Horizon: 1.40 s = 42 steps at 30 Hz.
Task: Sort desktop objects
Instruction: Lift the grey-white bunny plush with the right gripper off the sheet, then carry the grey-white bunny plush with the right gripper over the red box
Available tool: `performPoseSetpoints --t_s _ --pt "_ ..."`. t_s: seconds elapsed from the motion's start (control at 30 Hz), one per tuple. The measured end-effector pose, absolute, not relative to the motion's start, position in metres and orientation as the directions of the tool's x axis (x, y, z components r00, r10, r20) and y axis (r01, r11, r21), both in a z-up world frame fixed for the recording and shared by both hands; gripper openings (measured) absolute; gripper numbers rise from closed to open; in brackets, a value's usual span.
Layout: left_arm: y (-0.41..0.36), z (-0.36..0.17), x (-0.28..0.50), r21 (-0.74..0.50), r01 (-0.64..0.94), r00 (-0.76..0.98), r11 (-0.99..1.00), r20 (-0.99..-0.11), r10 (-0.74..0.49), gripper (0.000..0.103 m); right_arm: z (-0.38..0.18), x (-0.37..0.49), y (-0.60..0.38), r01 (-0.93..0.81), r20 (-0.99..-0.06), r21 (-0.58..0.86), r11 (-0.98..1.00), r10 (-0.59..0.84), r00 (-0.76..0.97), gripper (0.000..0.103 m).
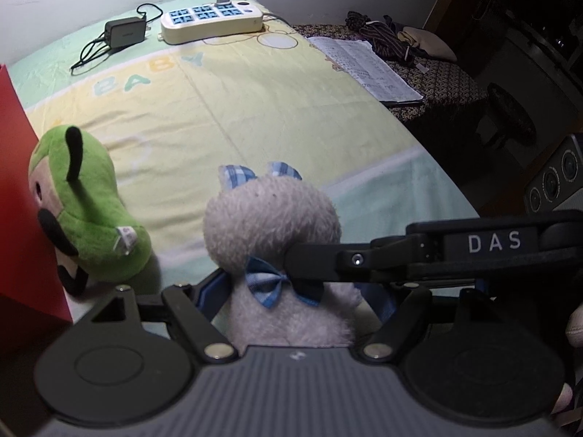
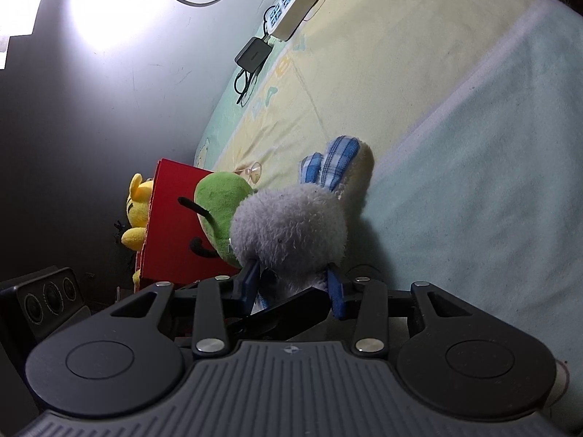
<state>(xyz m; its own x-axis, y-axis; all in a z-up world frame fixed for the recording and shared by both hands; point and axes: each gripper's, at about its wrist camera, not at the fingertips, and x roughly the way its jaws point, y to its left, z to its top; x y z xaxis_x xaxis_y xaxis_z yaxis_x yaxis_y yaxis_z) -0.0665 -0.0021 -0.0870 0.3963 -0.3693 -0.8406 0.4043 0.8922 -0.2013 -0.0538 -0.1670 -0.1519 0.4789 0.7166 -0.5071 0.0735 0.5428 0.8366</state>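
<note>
Both jaws pinch the grey plush rabbit [image 1: 271, 218] just beside the red box [image 2: 175, 225]: left gripper [image 1: 291, 298] low, right gripper [image 2: 295, 287] at the neck (mid-transfer, seemingly); next, lift it boxward.

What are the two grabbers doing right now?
Left gripper: shut on the grey bunny.
Right gripper: shut on the same grey bunny.

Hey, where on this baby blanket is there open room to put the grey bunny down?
The blanket is bare between the power strip at the back, the papers on the right and the toys in front. It is crowded on the left, where the green plush leans on the red box beside the grey bunny.
</note>
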Motion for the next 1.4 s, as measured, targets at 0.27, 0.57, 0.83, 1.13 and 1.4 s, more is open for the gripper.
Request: performPoseSetpoints --t_s 0.27,0.57,0.83,1.13,1.4 --pt "0.030 -0.072 -0.084 -0.201 0.466 0.397 0.862 -0.823 -0.406 0.079 -0.137 -0.071 -0.140 0.049 -0.495 0.833 0.551 0.702 0.513 0.041" --pt "0.087 -0.047 -0.109 -0.185 0.565 0.398 0.804 -0.792 -0.463 0.079 -0.116 -0.106 -0.085 0.044 -0.464 0.835 0.548 0.659 0.592 0.041" --pt "0.142 -0.014 -0.129 -0.161 0.623 0.446 0.766 -0.731 -0.516 0.079 -0.084 -0.130 -0.032 -0.015 -0.417 0.818 0.575 0.610 0.674 0.041" --pt "0.201 0.024 -0.144 -0.146 0.631 0.534 0.762 -0.631 -0.563 0.081 -0.043 -0.138 0.021 -0.131 -0.319 0.789 0.601 0.583 0.747 0.041" --pt "0.248 0.038 -0.142 -0.170 0.573 0.603 0.801 -0.574 -0.553 0.082 -0.022 -0.128 0.060 -0.221 -0.289 0.763 0.608 0.626 0.724 0.041"
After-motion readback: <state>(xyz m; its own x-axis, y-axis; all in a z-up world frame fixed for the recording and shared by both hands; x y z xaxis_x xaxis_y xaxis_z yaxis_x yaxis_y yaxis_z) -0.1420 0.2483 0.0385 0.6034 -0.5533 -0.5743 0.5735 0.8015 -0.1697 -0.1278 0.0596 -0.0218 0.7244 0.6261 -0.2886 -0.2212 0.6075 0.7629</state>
